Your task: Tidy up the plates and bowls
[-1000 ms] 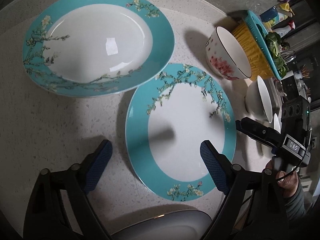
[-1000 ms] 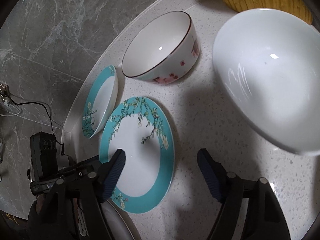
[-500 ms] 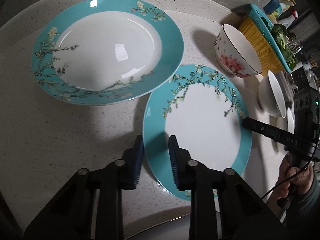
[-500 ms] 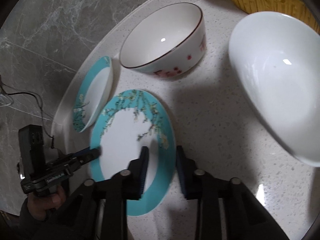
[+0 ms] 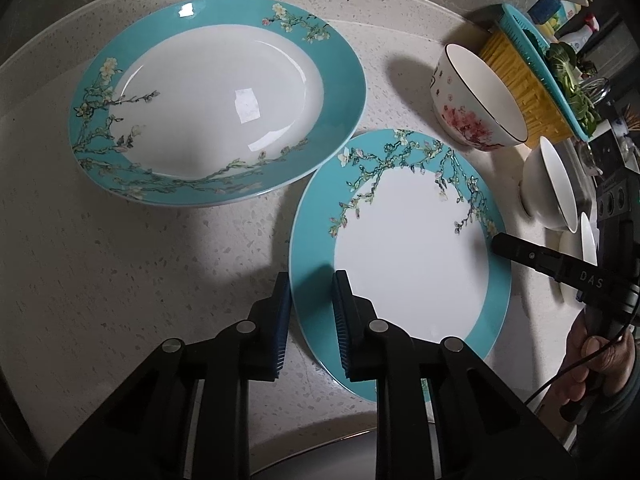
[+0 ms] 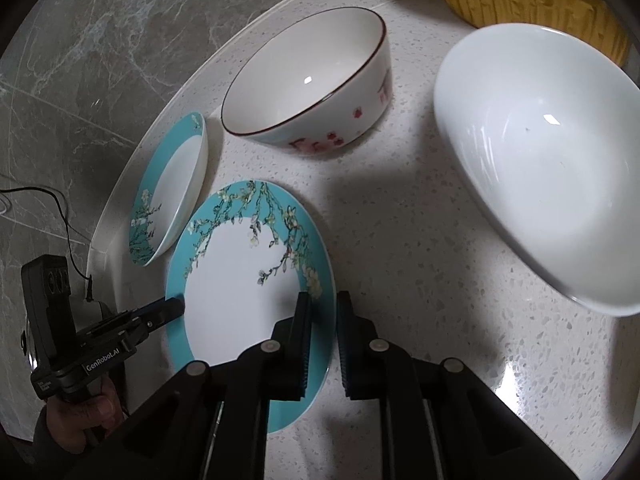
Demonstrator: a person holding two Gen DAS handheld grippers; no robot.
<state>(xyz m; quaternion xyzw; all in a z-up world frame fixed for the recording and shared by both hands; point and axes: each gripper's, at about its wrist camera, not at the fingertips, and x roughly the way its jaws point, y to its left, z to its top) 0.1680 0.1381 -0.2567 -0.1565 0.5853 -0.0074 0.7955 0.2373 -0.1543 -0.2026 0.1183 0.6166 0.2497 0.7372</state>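
Note:
A flat teal-rimmed blossom plate (image 5: 404,256) lies on the speckled counter. My left gripper (image 5: 310,312) is shut on its near-left rim. My right gripper (image 6: 322,332) is shut on the opposite rim of the same plate (image 6: 240,276). A larger, deeper teal-rimmed plate (image 5: 212,108) sits beside it to the left; it also shows in the right wrist view (image 6: 172,196). A white bowl with red flowers (image 5: 476,100) stands behind, also in the right wrist view (image 6: 308,84). A plain white bowl (image 6: 540,160) stands to the right, also in the left wrist view (image 5: 548,184).
A yellow basket with a teal strainer of greens (image 5: 532,80) stands at the back right, with bottles (image 5: 568,0) behind it. The rounded counter edge (image 6: 132,152) runs along grey marble flooring. A pale rim (image 5: 320,452) shows at the bottom of the left view.
Both grippers went from wide open to shut on opposite rims of the flat teal plate. Both cameras moved in closer to it.

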